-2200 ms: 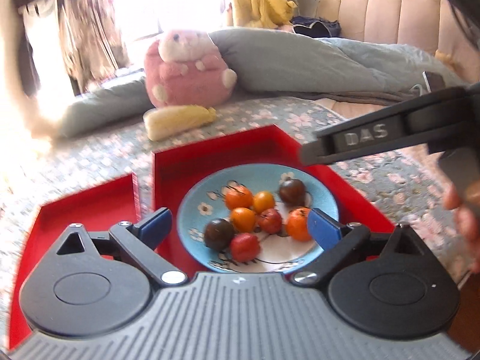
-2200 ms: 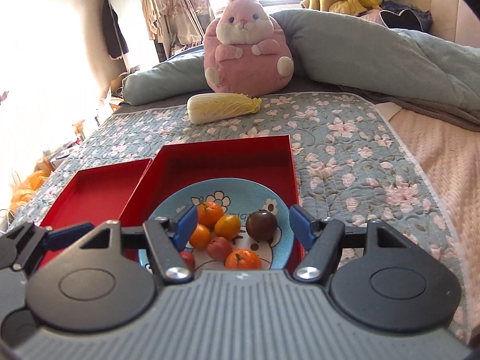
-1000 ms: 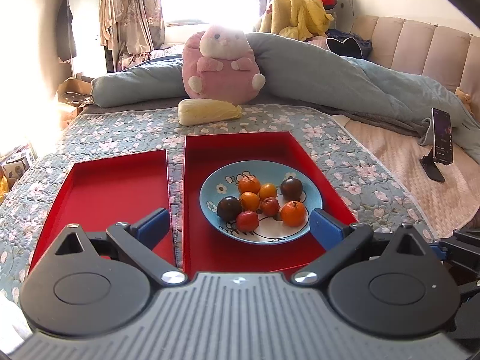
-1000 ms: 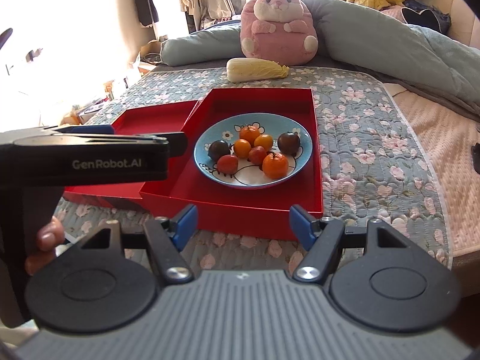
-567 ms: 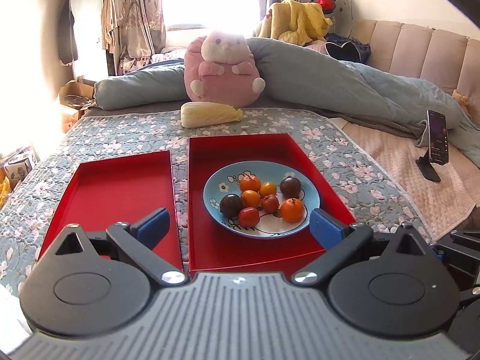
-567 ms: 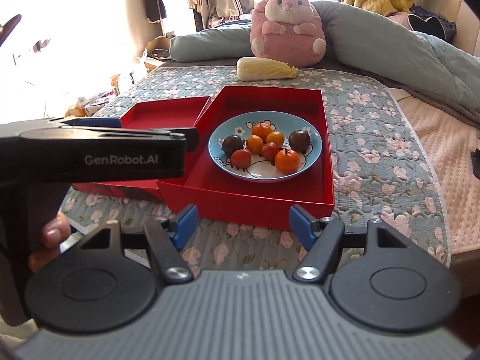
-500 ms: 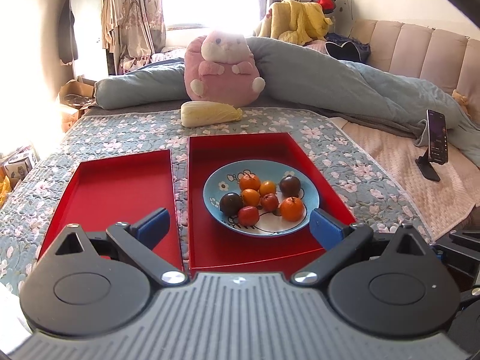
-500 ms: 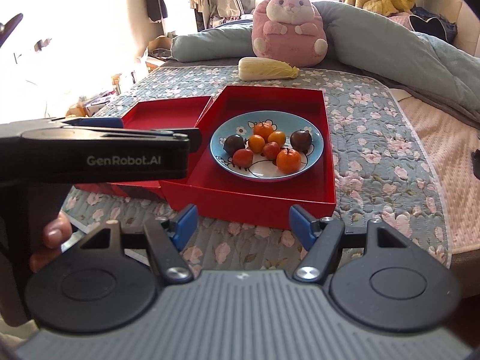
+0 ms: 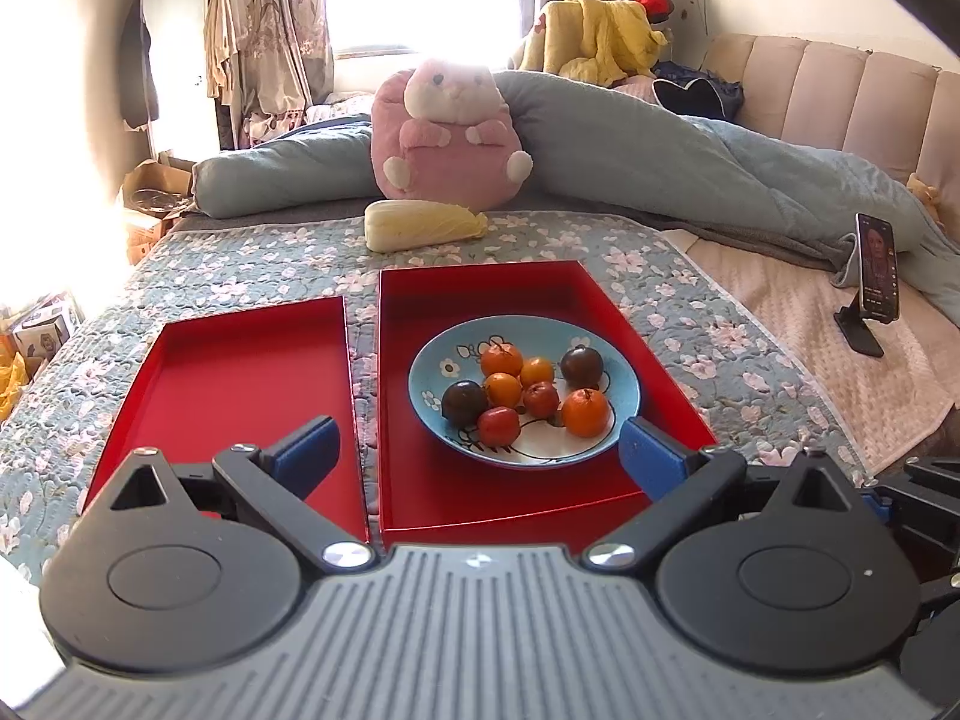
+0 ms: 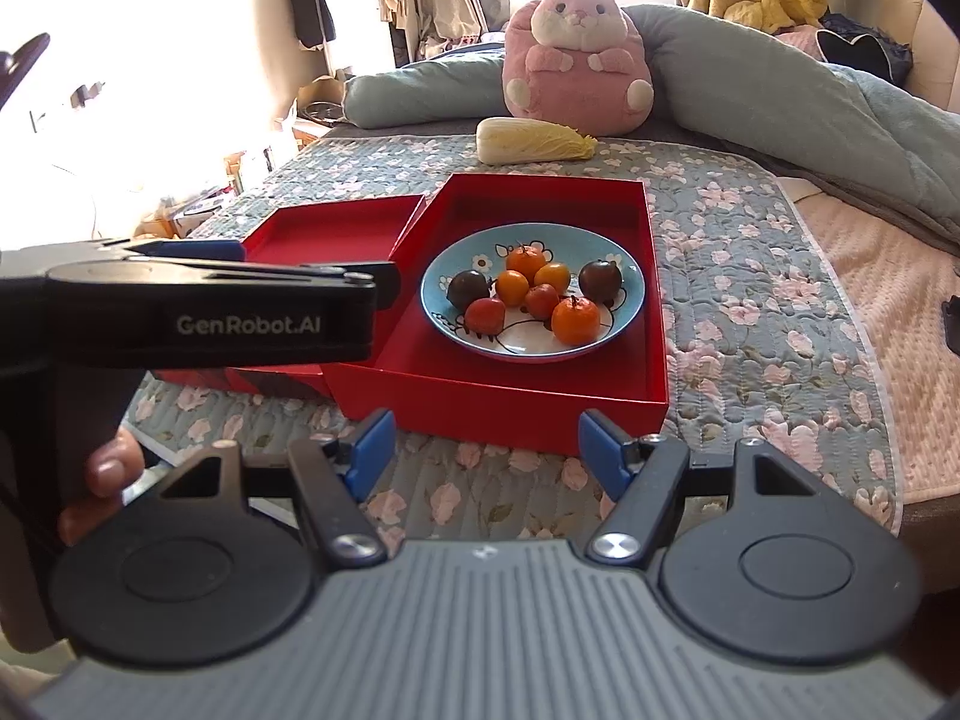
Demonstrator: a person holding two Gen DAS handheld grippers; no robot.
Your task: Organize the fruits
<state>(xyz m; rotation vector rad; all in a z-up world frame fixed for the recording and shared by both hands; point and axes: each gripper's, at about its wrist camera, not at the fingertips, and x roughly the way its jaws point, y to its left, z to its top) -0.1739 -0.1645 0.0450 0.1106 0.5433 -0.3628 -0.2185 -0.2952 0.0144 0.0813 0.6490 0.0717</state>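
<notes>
Fruits (image 9: 521, 390) sit clustered on a blue floral plate (image 9: 432, 402) inside the right of 2 red trays (image 9: 420, 492) on the bed: 4 orange, 2 red, 2 dark purple, all small and round. Left gripper (image 9: 477, 450) and right gripper (image 10: 483, 450) hover near the tray's front edge, jaws wide, holding nothing.

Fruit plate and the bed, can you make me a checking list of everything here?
Surface: flowery quilt on a bed.
Job's things: blue plate with seven small fruits, orange, red and dark, inside right red tray; left red tray has nothing in it.
Clutter: cabbage, pink plush toy, phone on stand.
Claws: left claw open; right claw open; neither holds anything.
Cables: nothing seen.
Surroundings: grey-blue duvet, window, hanging clothes.
</notes>
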